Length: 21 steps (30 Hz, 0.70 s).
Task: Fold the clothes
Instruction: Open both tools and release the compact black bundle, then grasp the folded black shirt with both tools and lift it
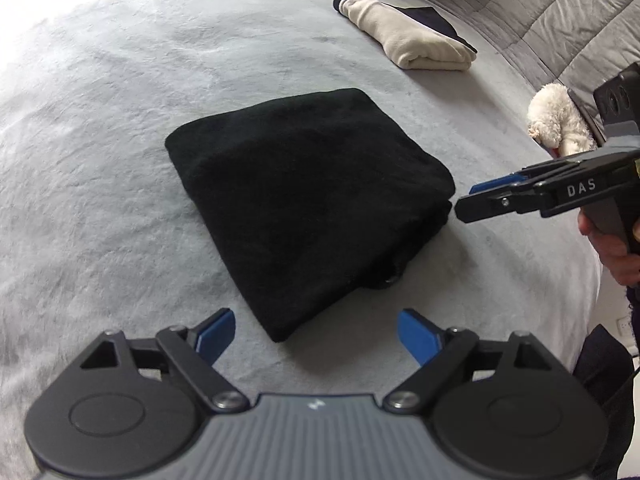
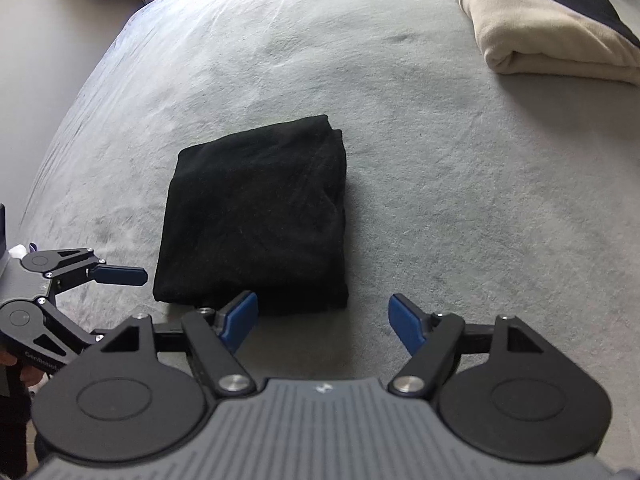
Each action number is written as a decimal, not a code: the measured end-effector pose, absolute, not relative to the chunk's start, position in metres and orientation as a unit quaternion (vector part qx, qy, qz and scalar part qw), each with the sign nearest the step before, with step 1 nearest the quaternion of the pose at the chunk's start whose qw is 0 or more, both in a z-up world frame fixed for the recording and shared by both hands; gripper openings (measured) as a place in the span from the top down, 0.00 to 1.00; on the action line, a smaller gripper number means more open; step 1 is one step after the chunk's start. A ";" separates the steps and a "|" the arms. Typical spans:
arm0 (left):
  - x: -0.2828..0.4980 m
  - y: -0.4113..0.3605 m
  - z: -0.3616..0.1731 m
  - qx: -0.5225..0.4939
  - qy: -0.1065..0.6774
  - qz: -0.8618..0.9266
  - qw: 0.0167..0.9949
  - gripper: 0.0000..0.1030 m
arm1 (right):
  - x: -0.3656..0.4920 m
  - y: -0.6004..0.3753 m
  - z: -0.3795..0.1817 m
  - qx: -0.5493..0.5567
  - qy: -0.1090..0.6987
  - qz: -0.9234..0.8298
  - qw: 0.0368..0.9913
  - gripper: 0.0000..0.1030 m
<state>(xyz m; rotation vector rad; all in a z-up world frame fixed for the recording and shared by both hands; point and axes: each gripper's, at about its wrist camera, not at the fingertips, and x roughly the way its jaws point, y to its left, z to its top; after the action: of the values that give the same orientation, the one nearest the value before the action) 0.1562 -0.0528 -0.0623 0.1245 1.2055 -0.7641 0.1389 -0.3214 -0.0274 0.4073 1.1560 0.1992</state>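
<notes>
A black garment (image 1: 304, 200) (image 2: 256, 216), folded into a thick square, lies flat on the grey bed cover (image 1: 120, 120) (image 2: 460, 168). My left gripper (image 1: 316, 320) is open just short of the square's near corner, with nothing between its blue pads. In the left wrist view my right gripper (image 1: 468, 198) comes in from the right, its tips close to the square's right corner and apart from it. In its own view the right gripper (image 2: 322, 304) is open at the square's near edge, holding nothing. The left gripper (image 2: 132, 300) shows at lower left, beside the cloth.
A folded cream garment with navy trim (image 1: 408, 36) (image 2: 540, 32) lies farther back on the bed. A white fluffy thing (image 1: 560, 120) sits at the bed's right edge below a grey quilted surface (image 1: 560, 12). A person's hand (image 1: 612, 248) grips the right handle.
</notes>
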 end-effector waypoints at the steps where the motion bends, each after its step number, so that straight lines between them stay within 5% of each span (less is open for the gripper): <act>1: 0.163 -0.047 -0.065 0.041 0.554 -0.351 0.754 0.13 | 0.142 -0.327 -0.028 0.204 0.539 0.097 0.811 0.26; 9: 0.204 -0.015 -0.095 -0.139 0.527 -0.350 0.762 0.23 | 0.168 -0.350 -0.060 0.324 0.502 0.136 0.790 0.29; 12: 0.208 -0.008 -0.109 -0.201 0.496 -0.351 0.768 0.31 | 0.174 -0.353 -0.073 0.361 0.478 0.148 0.787 0.39; 21: 0.206 0.008 -0.144 -0.366 0.430 -0.314 0.763 0.76 | 0.183 -0.351 -0.105 0.440 0.424 0.190 0.769 0.77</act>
<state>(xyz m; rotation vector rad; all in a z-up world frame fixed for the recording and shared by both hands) 0.2063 0.0082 -0.1442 -0.7971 0.9354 -0.6834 0.1834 -0.3507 -0.1050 0.9545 0.9196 0.4130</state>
